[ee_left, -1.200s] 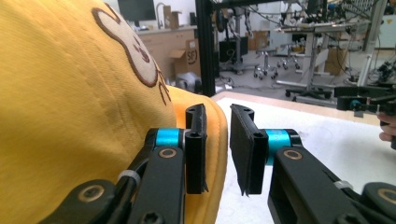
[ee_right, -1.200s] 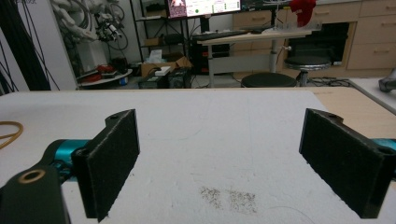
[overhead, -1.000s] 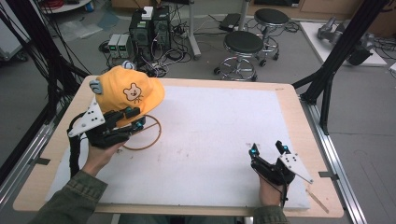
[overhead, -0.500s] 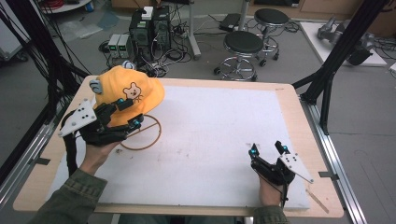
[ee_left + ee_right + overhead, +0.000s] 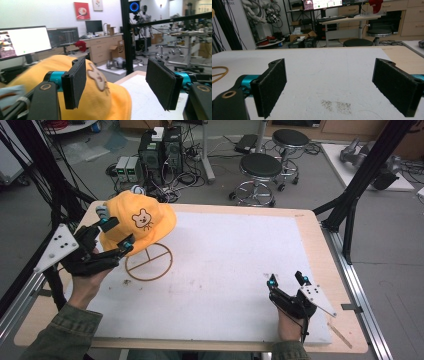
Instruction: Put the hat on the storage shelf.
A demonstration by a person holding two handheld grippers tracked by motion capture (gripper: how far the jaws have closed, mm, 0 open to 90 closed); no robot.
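At about 5 o'clock on the table, closest to the person, the right gripper (image 5: 286,281) is being held low over the white mat (image 5: 240,270). Its jaws are standing wide apart with nothing between them. In the right gripper view the same right gripper (image 5: 342,82) is being shown with only bare mat and a small patch of dark specks (image 5: 335,105) lying ahead of its pads.

At about 9 o'clock the left gripper (image 5: 118,234) is being held in the person's left hand (image 5: 85,285), raised above the mat and turned on its side. Its jaws are also being kept apart, and nothing is being gripped. One fingertip is being seen near the top of the yellow hat (image 5: 137,222), the other near the hat's lower edge; whether they are touching the cloth cannot be told. In the left gripper view the left gripper (image 5: 120,86) is being shown with the hat (image 5: 100,100) beside and behind its left pad (image 5: 77,81), while the right pad (image 5: 160,82) is standing over the mat.

The hat, with a small bear face on it, is being carried on a thin wooden stand (image 5: 149,262), whose round base ring is lying on the mat at about 10 o'clock.

Beyond the far edge of the table, at about 12 o'clock, two black stools (image 5: 260,167) and some electronic boxes (image 5: 160,147) are standing on the floor.
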